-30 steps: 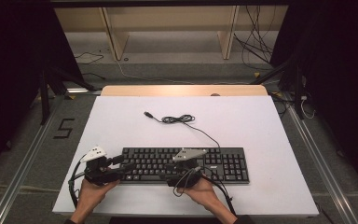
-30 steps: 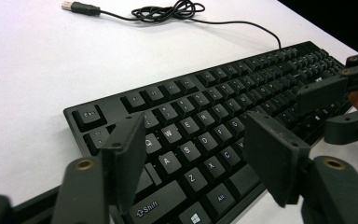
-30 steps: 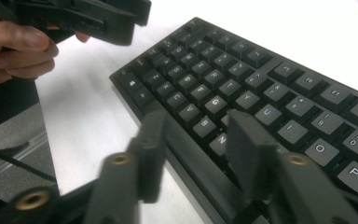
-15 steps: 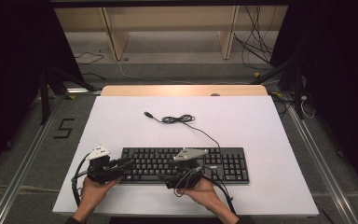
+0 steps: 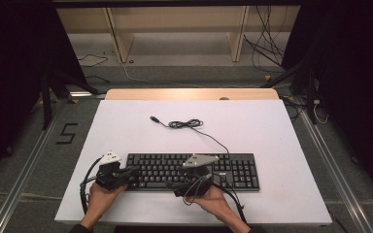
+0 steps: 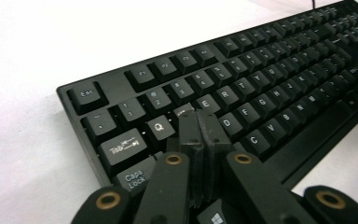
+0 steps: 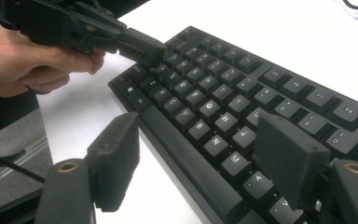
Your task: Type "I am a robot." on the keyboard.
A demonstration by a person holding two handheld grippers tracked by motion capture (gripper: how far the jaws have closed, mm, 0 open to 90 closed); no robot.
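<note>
A black keyboard (image 5: 233,170) lies near the front of the white table (image 5: 272,131), and its cable (image 5: 187,124) coils behind it. My left gripper (image 5: 132,171) is over the keyboard's left end. Its jaws have just been closing and now stand shut with nothing between them, tips (image 6: 199,122) above the keys beside Q. The keyboard (image 6: 261,70) runs away to the right there. My right gripper (image 5: 171,186) is at the keyboard's front edge. Its jaws have just been opening and stand open (image 7: 200,128) over the lower key rows (image 7: 214,116), pads off the keys. The left gripper (image 7: 151,49) shows beyond.
The cable's plug (image 5: 153,118) lies loose on the table behind the keyboard. A wooden strip (image 5: 189,94) borders the far edge, with shelving (image 5: 175,29) and floor cables beyond. Bare white table surrounds the keyboard on all sides.
The left gripper has edged right onto the keyboard's left end and its jaws have come together. The right hand has stayed where it was.
</note>
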